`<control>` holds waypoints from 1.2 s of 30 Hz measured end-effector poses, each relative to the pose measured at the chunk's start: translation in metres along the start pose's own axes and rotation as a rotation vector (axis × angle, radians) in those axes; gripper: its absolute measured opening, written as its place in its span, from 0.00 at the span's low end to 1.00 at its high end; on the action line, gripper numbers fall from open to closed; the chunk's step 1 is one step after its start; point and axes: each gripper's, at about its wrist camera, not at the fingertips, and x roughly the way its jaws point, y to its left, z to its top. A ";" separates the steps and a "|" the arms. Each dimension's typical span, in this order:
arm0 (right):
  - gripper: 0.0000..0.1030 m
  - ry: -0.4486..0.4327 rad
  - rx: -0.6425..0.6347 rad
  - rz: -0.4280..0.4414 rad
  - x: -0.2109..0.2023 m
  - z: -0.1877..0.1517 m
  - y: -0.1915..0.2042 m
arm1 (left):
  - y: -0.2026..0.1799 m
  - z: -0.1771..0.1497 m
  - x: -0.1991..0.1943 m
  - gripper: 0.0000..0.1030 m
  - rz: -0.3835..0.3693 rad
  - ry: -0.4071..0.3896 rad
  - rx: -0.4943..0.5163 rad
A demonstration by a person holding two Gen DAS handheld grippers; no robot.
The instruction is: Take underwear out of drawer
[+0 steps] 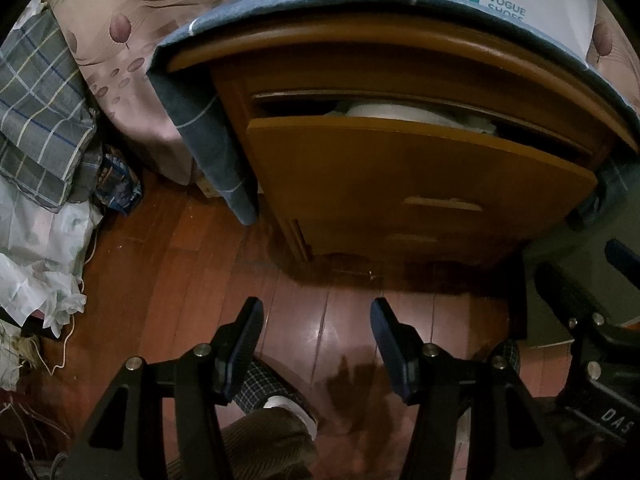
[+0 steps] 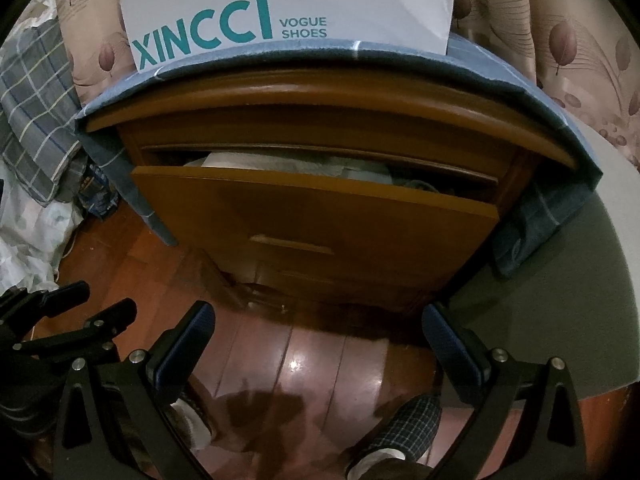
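Observation:
A wooden bedside cabinet (image 1: 400, 76) (image 2: 320, 120) stands ahead, its top drawer (image 1: 420, 168) (image 2: 320, 208) pulled out a little. Pale folded cloth (image 1: 400, 111) (image 2: 280, 164) shows in the gap above the drawer front; I cannot tell which piece is underwear. A flat wooden handle (image 1: 442, 203) (image 2: 292, 245) sits on the drawer front. My left gripper (image 1: 316, 316) hangs open over the floor, short of the cabinet, nothing between its fingers. My right gripper (image 2: 320, 320) also stands open and empty above the floor, wider apart. Each gripper appears at the edge of the other's view.
A white shoe bag (image 2: 288, 12) stands on a blue cloth (image 2: 360, 60) covering the cabinet top. Checked bedding (image 1: 40, 120) and crumpled white plastic (image 1: 40, 264) lie at the left. A grey seat (image 2: 560, 300) is at the right. A person's checked slippers (image 1: 272, 384) (image 2: 404, 432) rest on the red wood floor (image 2: 320, 360).

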 end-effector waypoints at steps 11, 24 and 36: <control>1.00 0.001 -0.004 -0.001 0.001 0.000 0.001 | 0.003 0.001 0.000 0.55 -0.005 0.006 -0.010; 1.00 -0.004 0.026 -0.003 -0.001 0.002 -0.007 | 0.008 0.000 -0.004 0.55 -0.033 -0.016 -0.016; 1.00 -0.037 0.223 0.038 -0.015 0.011 -0.059 | 0.038 0.038 -0.021 0.58 -0.331 -0.101 -0.421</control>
